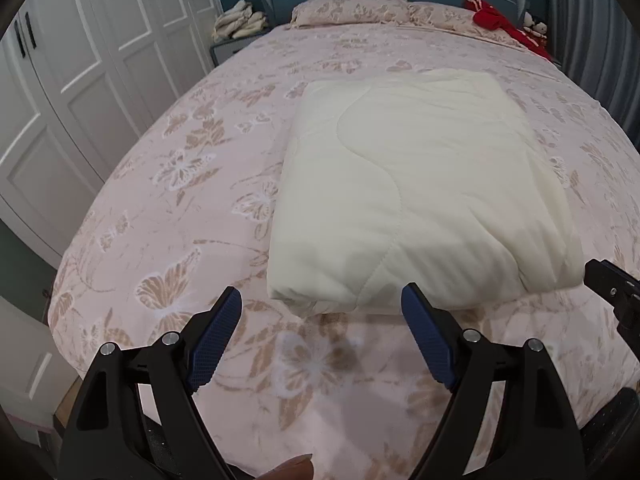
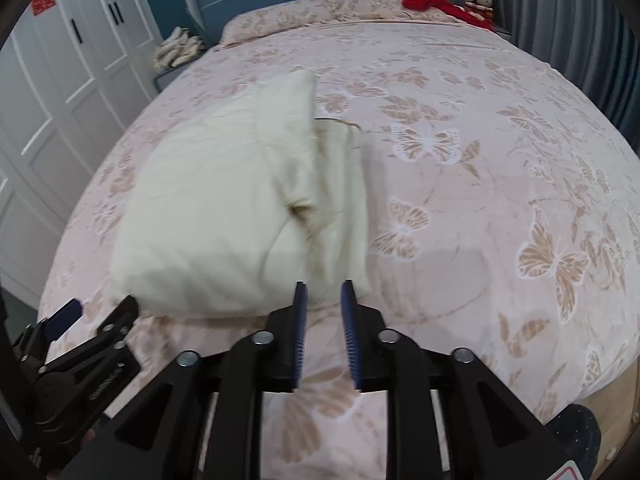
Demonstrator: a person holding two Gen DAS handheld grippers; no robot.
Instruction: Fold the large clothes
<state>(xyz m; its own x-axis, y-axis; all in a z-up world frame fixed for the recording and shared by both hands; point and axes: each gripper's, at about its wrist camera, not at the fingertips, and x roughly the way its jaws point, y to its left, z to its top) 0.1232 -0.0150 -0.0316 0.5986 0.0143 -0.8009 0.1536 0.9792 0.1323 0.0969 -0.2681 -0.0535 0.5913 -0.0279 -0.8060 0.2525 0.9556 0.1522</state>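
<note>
A cream quilted cover [image 1: 412, 184] lies folded into a thick rectangle on the pink butterfly-print bed [image 1: 180, 208]. My left gripper [image 1: 320, 292] stands wide open just short of the fold's near edge, with nothing between its blue pads. In the right wrist view the same folded cover [image 2: 208, 208] lies to the left, its layered edges showing. My right gripper [image 2: 324, 292] hovers at its near right corner with a narrow gap between the pads and no cloth in it. The left gripper [image 2: 104, 306] shows at the lower left, the right gripper [image 1: 612, 284] at the right edge.
White wardrobe doors [image 1: 80, 80] run along the left side of the bed. Pillows [image 1: 348, 10] and a red garment [image 1: 504, 20] lie at the blue headboard. A pile of pale cloth [image 1: 240, 22] sits on the nightstand. A grey curtain [image 1: 592, 40] hangs at the right.
</note>
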